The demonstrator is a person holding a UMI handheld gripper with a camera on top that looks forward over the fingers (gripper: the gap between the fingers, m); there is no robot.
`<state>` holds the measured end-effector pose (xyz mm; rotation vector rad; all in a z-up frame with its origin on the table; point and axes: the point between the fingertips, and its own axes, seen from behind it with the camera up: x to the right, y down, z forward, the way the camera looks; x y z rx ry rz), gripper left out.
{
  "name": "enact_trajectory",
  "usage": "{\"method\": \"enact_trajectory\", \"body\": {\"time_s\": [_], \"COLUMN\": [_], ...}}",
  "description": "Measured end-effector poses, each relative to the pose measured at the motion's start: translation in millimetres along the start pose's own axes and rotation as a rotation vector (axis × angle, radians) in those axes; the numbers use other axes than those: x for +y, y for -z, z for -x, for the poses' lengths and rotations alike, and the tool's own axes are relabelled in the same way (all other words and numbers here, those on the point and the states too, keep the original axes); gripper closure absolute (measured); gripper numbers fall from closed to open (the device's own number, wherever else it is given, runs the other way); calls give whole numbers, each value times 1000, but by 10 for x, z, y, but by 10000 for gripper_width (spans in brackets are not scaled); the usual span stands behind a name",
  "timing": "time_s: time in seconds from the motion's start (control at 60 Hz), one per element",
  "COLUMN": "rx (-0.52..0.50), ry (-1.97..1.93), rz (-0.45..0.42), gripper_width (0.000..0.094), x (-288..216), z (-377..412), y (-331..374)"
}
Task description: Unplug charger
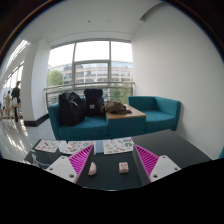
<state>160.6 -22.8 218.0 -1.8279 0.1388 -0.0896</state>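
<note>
Your gripper is hanging over a dark table with its fingers spread wide, the magenta pads facing each other and nothing pinched between them. Two small pale objects, one by the left finger and another nearer the middle, are sitting in the gap on the table; which of them is the charger you cannot tell from here. Just beyond the fingertips printed sheets are lying flat. Farther out a teal sofa is carrying two dark bags, with big windows glowing behind, and a person is standing off at the left
</note>
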Motion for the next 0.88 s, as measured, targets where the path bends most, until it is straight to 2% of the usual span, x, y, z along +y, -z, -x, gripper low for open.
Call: {"method": "enact_trajectory", "body": {"time_s": [0.1, 0.367, 0.883], "rx": [-10, -81, -133], "ry": [-10, -13, 45], "rz": [-12, 58, 100], "gripper_width": [158, 152, 147], "x": [28, 445, 750], "z": [215, 751, 1056], "y": [401, 1031, 1399]}}
